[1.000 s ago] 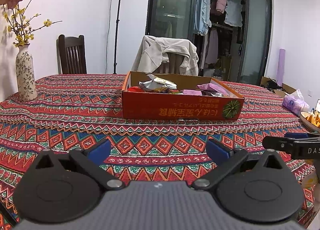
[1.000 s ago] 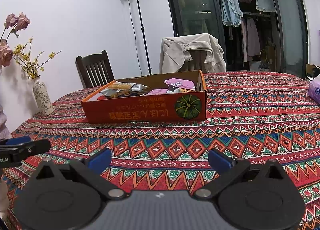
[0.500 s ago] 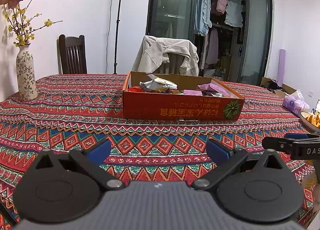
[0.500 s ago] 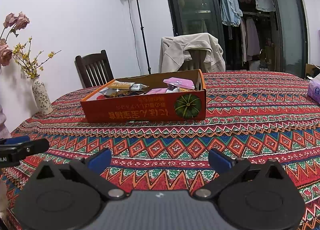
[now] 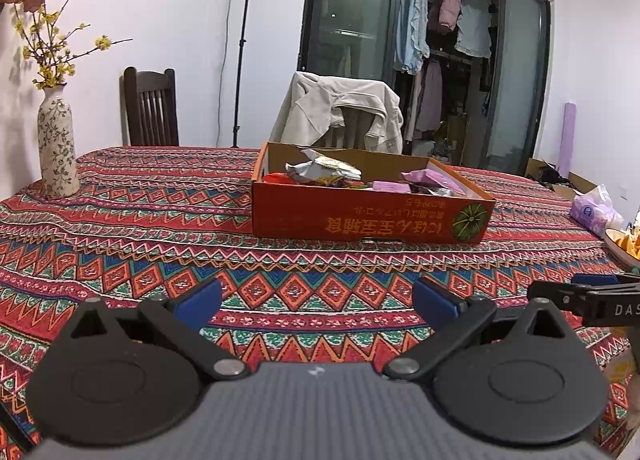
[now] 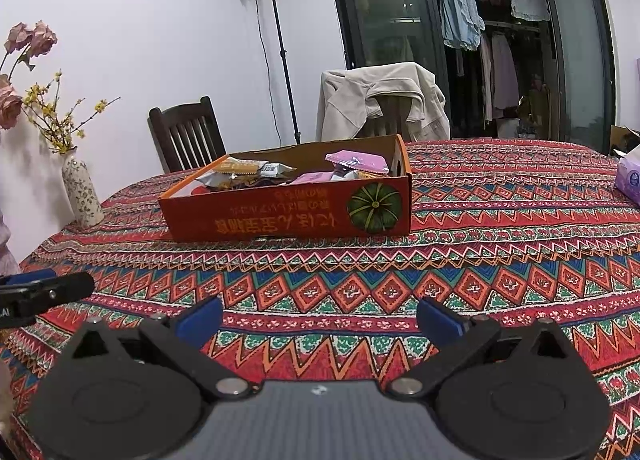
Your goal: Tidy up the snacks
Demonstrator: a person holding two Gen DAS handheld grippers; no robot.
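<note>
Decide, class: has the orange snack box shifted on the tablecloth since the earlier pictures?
No. The orange snack box keeps its place against the tablecloth's stripes and the vase in the left wrist view.

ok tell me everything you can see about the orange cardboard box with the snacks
The orange cardboard box is a shallow open tray with plain brown inner walls. Its near side shows yellow lettering printed upside down and a green pumpkin picture at the right end. It sits flat on the patterned tablecloth, mid-table. Inside lie loose snack packets: pink ones to the right, silver and orange ones to the left. Neither gripper touches it.
</note>
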